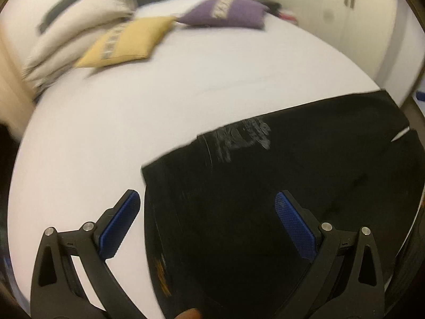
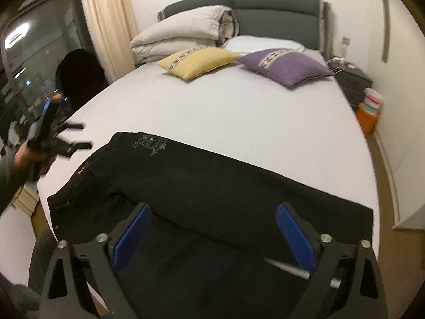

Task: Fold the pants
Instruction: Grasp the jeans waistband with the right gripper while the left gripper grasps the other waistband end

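Right now we see black pants [image 2: 212,186] lying flat across the near end of a bed [image 2: 239,117] with a white sheet, waistband toward our left and legs running to the right edge. Our left hand-held gripper [image 1: 207,220] hovers above the waistband end, its blue pads [image 1: 119,223] spread wide with nothing between them; from the right wrist view we see it [image 2: 78,135] held in a hand [image 2: 29,156] just left of the pants. Our right hand-held gripper [image 2: 213,235] is also spread, hanging empty over the middle of the pants. Farther up the bed lie a yellow cushion [image 2: 196,61], a purple cushion [image 2: 284,66] and a folded duvet [image 2: 183,32] against the grey headboard [image 2: 276,10].
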Motion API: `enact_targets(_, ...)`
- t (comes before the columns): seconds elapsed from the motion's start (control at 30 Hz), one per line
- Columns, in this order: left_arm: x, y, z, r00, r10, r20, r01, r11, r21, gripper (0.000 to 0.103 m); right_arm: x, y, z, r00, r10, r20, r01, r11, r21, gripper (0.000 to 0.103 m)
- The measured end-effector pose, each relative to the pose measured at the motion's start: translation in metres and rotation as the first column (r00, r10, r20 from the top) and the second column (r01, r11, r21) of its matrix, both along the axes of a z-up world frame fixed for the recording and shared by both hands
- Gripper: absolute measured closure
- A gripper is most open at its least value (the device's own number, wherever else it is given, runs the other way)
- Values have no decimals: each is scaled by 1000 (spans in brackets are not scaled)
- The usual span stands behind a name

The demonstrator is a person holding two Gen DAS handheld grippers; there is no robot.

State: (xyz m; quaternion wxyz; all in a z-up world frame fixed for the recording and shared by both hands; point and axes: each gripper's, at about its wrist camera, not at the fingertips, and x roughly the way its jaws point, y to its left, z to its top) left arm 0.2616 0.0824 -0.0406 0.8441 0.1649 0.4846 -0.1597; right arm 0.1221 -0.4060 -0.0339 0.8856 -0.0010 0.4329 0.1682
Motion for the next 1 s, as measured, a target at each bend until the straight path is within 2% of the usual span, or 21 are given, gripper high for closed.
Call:
enact_targets(0.1,53,5,-16,996,-54,-75,54,999,-7,0,24,-4,-18,998,56,-35,-56,998,2,6)
enact_targets(0.2,94,3,-41,989,-100,-112,104,994,34,1,46,-6,-38,991,113,-72,-113,994,16,10)
enact_targets(0.23,102,1,-49,984,-121,-133,127,991,37,9,52,-7,-45,988,130,-85,-129,991,21,13)
enact_targets(0.3,112,-8,-65,970,-168,-173,180,982,57,19,67,-5,-59,981,156,-114,-154,988,26,14)
enact_targets(0.37,123,-13,-82,956,-203,-212,223,972,75,20,80,-6,-70,977,165,-135,-163,986,23,16)
enact_targets(0.5,135,-21,-104,918,-274,-286,299,953,48,24,105,-9,-90,968,203,-150,-199,979,36,20)
enact_targets(0.6,148,-21,-114,905,-275,-324,295,955,12,27,119,-9,-99,962,230,-147,-226,973,43,21)
enact_targets(0.8,165,-27,-124,887,-300,-351,303,952,-47,28,137,-9,-108,957,248,-152,-242,969,59,21)
enact_targets(0.83,165,-31,-129,876,-315,-365,320,946,-49,35,138,-10,-109,957,247,-154,-240,969,60,22)
enact_targets(0.87,164,-36,-134,866,-329,-377,336,940,-47,39,139,-11,-110,957,245,-156,-238,969,61,24)
enact_targets(1.0,169,-49,-141,859,-347,-377,351,934,-62,56,138,-16,-112,956,242,-165,-235,970,65,26)
